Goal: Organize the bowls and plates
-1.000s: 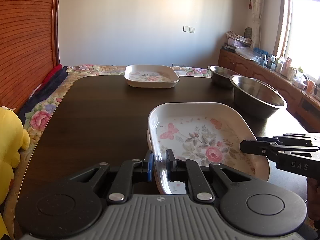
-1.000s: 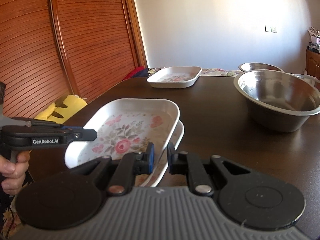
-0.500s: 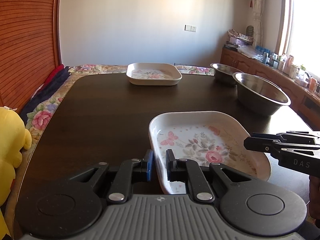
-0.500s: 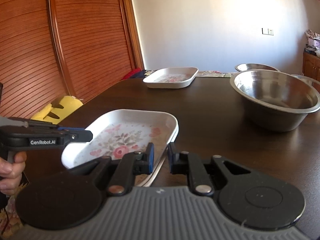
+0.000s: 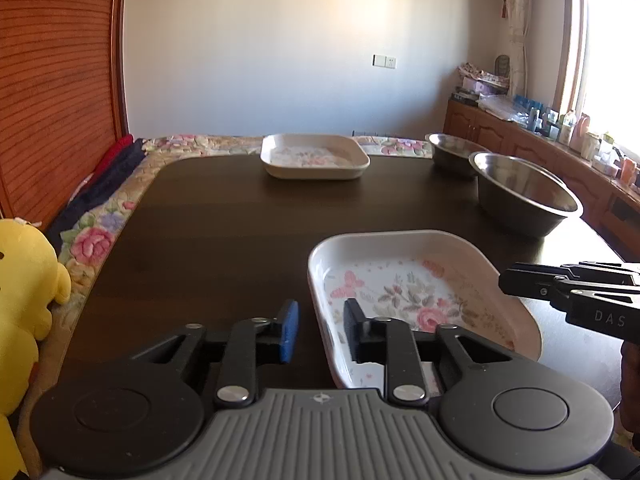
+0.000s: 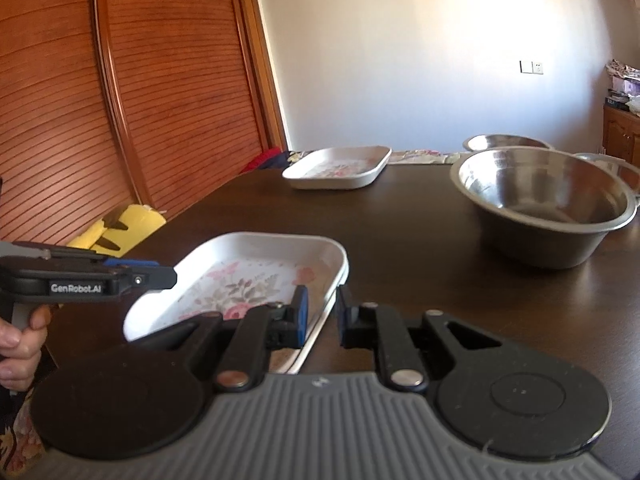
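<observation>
The left tongs (image 5: 318, 330) stand parted astride the near rim of the floral plate (image 5: 416, 292), not clamping it. The right tongs (image 6: 320, 314) are likewise apart around its opposite edge. The plate lies on the dark surface (image 5: 224, 240), seemingly nested on a second plate beneath, so the stacking step looks finished. Beyond sit another floral plate (image 5: 314, 156) and two steel bowls (image 5: 524, 192), well apart. Next, both tongs should likely back off and fetch the far plate.

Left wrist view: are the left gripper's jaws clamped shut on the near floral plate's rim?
No: the left gripper is open, its fingers standing apart on either side of the near floral plate's rim.
</observation>
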